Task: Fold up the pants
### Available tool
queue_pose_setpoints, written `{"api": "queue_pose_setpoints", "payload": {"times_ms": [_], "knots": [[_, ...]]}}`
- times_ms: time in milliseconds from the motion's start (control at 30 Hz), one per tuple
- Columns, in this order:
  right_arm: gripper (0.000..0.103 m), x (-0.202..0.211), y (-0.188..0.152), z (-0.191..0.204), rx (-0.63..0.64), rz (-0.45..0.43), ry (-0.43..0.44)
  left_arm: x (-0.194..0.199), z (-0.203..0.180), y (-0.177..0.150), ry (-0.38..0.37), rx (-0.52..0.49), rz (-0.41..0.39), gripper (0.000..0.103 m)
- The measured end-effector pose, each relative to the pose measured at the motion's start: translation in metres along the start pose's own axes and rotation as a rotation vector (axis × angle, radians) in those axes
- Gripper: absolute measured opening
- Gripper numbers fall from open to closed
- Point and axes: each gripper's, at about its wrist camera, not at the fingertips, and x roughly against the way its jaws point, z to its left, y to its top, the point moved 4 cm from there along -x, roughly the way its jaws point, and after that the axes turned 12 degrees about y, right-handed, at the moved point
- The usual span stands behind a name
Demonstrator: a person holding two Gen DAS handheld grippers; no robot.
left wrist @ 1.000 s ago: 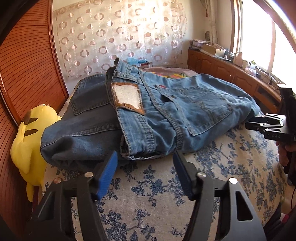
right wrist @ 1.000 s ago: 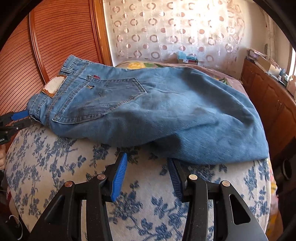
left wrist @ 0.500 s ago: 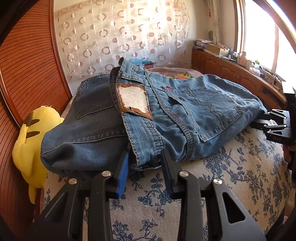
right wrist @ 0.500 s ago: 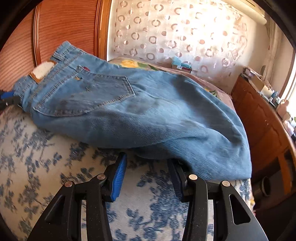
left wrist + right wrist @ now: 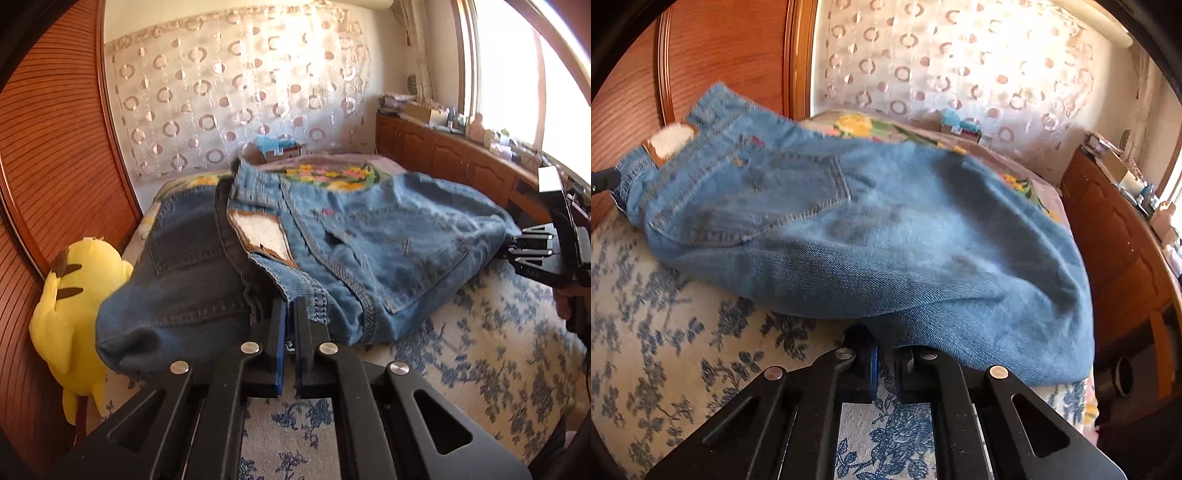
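A pair of light blue jeans [image 5: 388,251] lies folded on the bed, its waistband with a white patch [image 5: 262,236] resting over darker jeans [image 5: 184,280]. My left gripper [image 5: 290,306] is closing down on the light jeans' waistband edge, with denim pinched between the pads. In the right wrist view the same light jeans [image 5: 886,229] stretch across the bed, and my right gripper [image 5: 882,341] is closing on their near folded edge, its tips tucked under the cloth. Each gripper shows in the other's view: the right gripper [image 5: 532,247] and the left gripper [image 5: 602,181].
The bed has a blue-flowered cover [image 5: 480,350]. A yellow plush toy [image 5: 70,306] leans against the wooden panelling [image 5: 44,147] on the left. Wooden cabinets [image 5: 1115,240] with clutter on top run along the right side. A curtain hangs behind the bed.
Both grippers went from wide apart to shut on the light jeans. The left one moved in to the waistband and rose a little, lifting that end. The right one rolled and shifted sideways.
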Motion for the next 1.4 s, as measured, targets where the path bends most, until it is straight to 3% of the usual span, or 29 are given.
{"api": "queue_pose_setpoints", "payload": {"times_ms": [300, 667, 967, 1167, 1400], "knots": [[0.004, 0.065, 0.019, -0.005, -0.004, -0.125, -0.011, 0.031, 0.009, 0.043, -0.024, 0.038, -0.083, 0.004], [0.004, 0.167, -0.033, 0.018, -0.013, -0.21, 0.054, 0.105, 0.033, 0.043, -0.038, 0.073, -0.188, 0.004], [0.003, 0.209, -0.092, 0.037, -0.019, -0.198, 0.143, 0.139, 0.038, -0.004, -0.071, 0.119, -0.18, 0.004], [0.004, 0.205, -0.132, 0.03, -0.073, -0.125, 0.191, 0.13, 0.025, -0.058, -0.084, 0.101, -0.072, 0.004], [0.007, 0.202, -0.143, 0.025, -0.101, -0.084, 0.196, 0.12, 0.006, -0.098, -0.096, 0.044, 0.024, 0.004]]}}
